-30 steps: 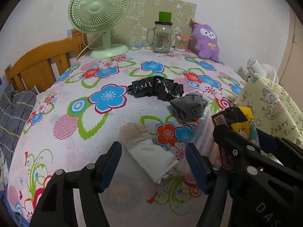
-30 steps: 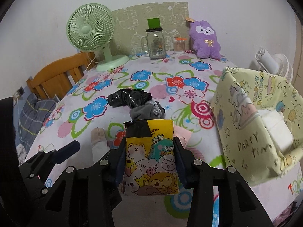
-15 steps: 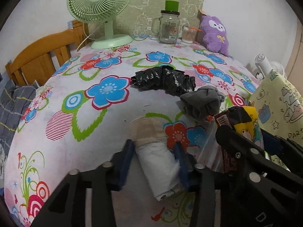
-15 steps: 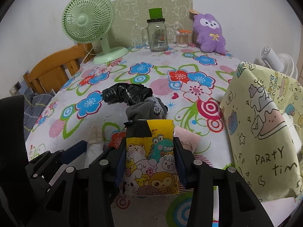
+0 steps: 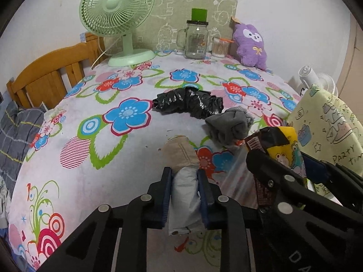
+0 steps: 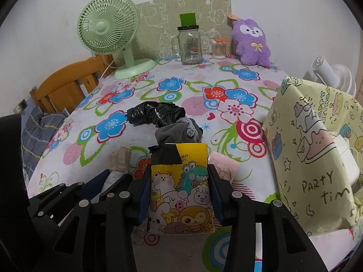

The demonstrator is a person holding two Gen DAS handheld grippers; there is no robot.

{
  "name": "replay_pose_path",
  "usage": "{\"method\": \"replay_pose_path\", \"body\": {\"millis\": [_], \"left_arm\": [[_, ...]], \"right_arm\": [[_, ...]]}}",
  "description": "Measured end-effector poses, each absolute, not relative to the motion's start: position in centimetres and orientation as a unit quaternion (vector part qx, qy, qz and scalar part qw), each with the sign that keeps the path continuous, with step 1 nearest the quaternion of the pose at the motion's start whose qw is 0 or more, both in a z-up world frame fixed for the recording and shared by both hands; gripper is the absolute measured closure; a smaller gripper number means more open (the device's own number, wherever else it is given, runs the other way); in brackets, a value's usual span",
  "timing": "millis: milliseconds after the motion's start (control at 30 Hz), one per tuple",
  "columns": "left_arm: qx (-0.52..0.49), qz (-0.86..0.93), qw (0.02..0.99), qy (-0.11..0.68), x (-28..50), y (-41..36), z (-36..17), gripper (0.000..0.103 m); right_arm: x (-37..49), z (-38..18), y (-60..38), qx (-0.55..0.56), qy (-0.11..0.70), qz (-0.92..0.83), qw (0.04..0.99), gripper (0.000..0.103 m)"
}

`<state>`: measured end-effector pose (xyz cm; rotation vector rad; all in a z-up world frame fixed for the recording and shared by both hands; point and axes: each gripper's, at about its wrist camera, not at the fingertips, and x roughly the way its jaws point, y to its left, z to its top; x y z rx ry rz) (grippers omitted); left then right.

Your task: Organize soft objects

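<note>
Left claw (image 5: 184, 181): fingers pressed in on a rolled white-and-beige cloth (image 5: 182, 181), pinching its white part; the beige end sticks out ahead of the fingertips and lies on the bench (image 5: 90, 170). The near end of the roll runs back between the fingers.

Right claw (image 6: 180, 176): closed on a yellow cartoon-print bag (image 6: 181, 190), one finger against each side edge. Bag is upright, with a black patch at its top left corner. In the left view the same bag (image 5: 283, 145) sits just right of the roll, with a clear plastic part hanging below it.

On the flowered cloth covering the bench, ahead of both claws:
- grey sock bundle (image 5: 229, 124), just beyond the bag top, touching the black item at its far side
- crumpled black plastic bag (image 5: 188, 102), further back, toward bench centre
- pink soft item (image 6: 223, 165), just right of the yellow bag, partly hidden by the right finger

Right side: pale yellow gift bag (image 6: 313, 158) printed "PARTY time", standing open, something white inside.

Far edge, by the wall: green fan (image 6: 111, 29), glass jar (image 6: 189, 45) with green lid, small tub of cotton swabs (image 6: 219, 48), purple plush (image 6: 251, 43).

Left of the bench: wooden chair back (image 5: 50, 74).
</note>
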<state>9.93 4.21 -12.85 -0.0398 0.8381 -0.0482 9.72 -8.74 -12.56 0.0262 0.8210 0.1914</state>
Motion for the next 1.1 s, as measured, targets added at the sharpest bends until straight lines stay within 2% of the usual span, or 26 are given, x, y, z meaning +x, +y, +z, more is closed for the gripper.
{"method": "replay_pose_path", "body": {"millis": [1100], "left_arm": [[-0.015,-0.009,0.95,0.313,4.4,2.0,-2.8,0.082]], "right_arm": [[4.3,-2.4,-10.3,0.005,0.308,0.107,0.945,0.054]]}}
